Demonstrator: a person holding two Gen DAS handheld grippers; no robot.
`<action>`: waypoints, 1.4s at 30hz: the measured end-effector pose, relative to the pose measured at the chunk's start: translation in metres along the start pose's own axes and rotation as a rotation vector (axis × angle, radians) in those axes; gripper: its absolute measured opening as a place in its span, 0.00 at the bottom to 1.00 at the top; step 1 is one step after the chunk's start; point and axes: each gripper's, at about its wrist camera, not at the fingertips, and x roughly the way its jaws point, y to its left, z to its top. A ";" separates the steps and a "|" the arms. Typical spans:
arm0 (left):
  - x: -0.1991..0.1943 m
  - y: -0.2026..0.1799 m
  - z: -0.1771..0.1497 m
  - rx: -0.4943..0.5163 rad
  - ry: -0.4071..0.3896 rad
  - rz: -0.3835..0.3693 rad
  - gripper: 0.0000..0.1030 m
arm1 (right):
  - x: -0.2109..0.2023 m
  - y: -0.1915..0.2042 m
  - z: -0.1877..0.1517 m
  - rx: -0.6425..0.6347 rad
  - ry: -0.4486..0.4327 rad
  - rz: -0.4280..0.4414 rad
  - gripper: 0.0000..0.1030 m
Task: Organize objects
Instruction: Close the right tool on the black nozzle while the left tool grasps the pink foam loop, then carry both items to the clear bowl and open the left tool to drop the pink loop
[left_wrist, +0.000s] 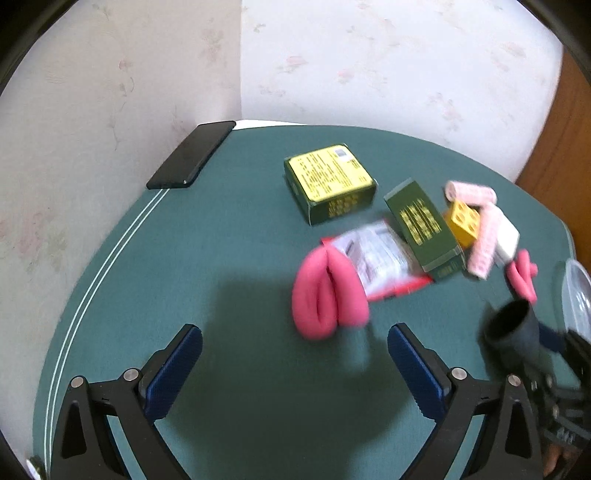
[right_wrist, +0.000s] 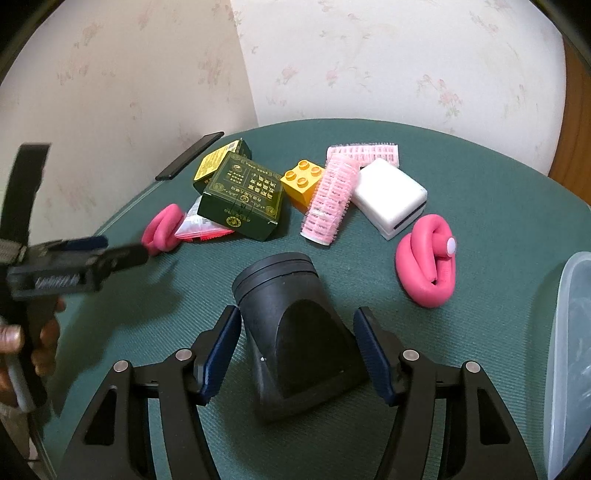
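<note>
My right gripper (right_wrist: 297, 334) is open, its jaws on either side of a black hair-dryer nozzle (right_wrist: 295, 325) that lies on the green table; whether the left pad touches it I cannot tell. The nozzle also shows in the left wrist view (left_wrist: 509, 325). My left gripper (left_wrist: 295, 354) is open and empty above the table, just short of a folded pink foam roller (left_wrist: 328, 295). Behind lie two green boxes (left_wrist: 328, 182) (left_wrist: 424, 229), a red-edged packet (left_wrist: 376, 258), a yellow brick (right_wrist: 303, 181), pink hair rollers (right_wrist: 330, 199), a white block (right_wrist: 389, 197) and a second pink foam roller (right_wrist: 428, 262).
A black phone (left_wrist: 192, 155) lies at the table's far left edge by the wall. A clear plastic container (right_wrist: 572, 350) stands at the right edge. The green table (left_wrist: 221, 240) ends at floral wallpaper behind.
</note>
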 end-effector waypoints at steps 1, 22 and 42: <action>0.003 0.000 0.003 -0.003 0.001 -0.001 0.94 | 0.000 0.000 0.000 0.001 0.000 0.001 0.62; 0.032 0.009 0.016 0.006 0.004 -0.031 0.57 | 0.001 0.011 0.002 -0.079 -0.003 -0.043 0.69; 0.025 0.019 0.013 -0.011 -0.025 -0.067 0.46 | -0.013 0.017 -0.002 -0.111 -0.043 -0.047 0.50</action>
